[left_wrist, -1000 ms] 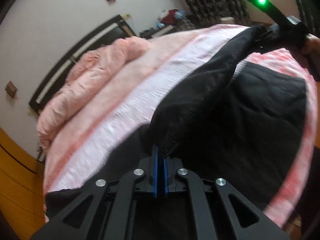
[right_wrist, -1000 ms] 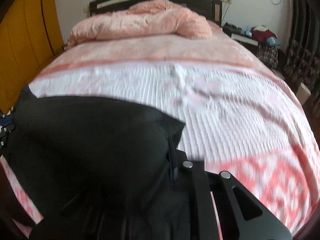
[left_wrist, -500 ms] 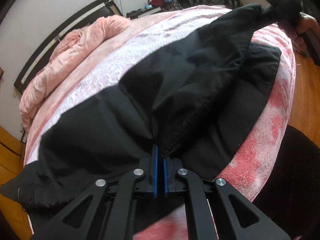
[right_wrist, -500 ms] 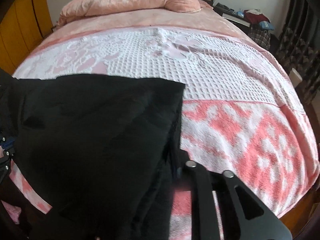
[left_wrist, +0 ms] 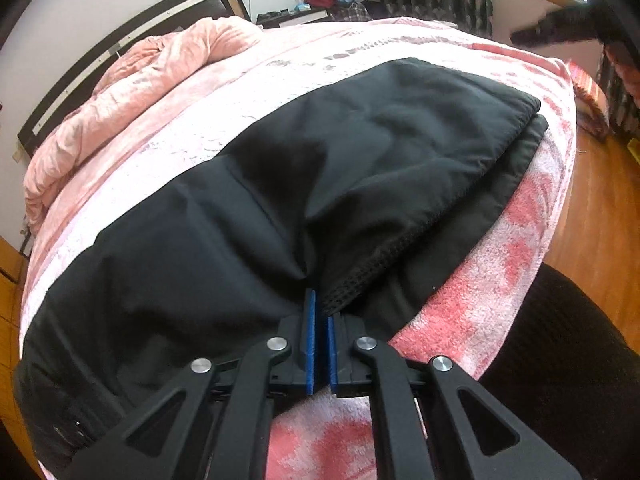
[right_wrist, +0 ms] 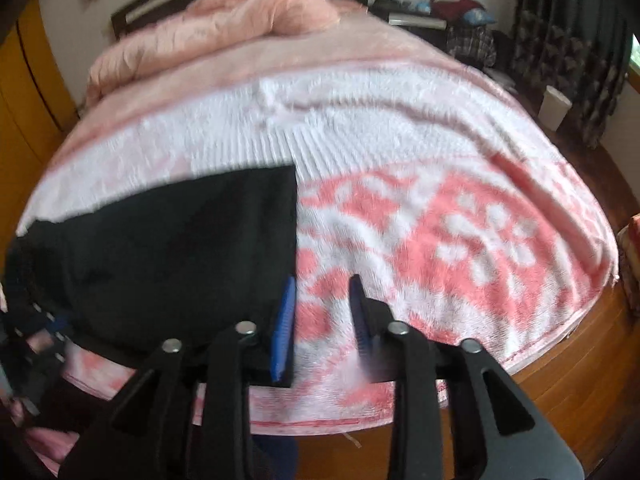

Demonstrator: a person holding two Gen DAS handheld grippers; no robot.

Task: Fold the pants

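Note:
The black pants [left_wrist: 360, 168] lie across the foot of the bed, one leg folded over the other, on a pink and white blanket [left_wrist: 500, 280]. My left gripper [left_wrist: 321, 312] is shut on the near edge of the pants by the seam. My right gripper [right_wrist: 322, 292] is open and empty, just off the right end of the pants [right_wrist: 180, 248], above the blanket [right_wrist: 460, 240]. In the left wrist view the right gripper [left_wrist: 560, 30] is a dark blur at the top right, away from the cloth.
A bunched pink duvet [left_wrist: 152, 80] lies at the head of the bed by the dark headboard [left_wrist: 120, 44]. A nightstand with clutter [right_wrist: 436, 12] and dark curtains [right_wrist: 560, 64] stand on the right. Wooden floor [right_wrist: 580, 360] lies past the bed's foot.
The lifted pant leg has come down flat onto the other leg. My right gripper has let go of the pants, opened and drawn back. My left gripper stays shut on the edge.

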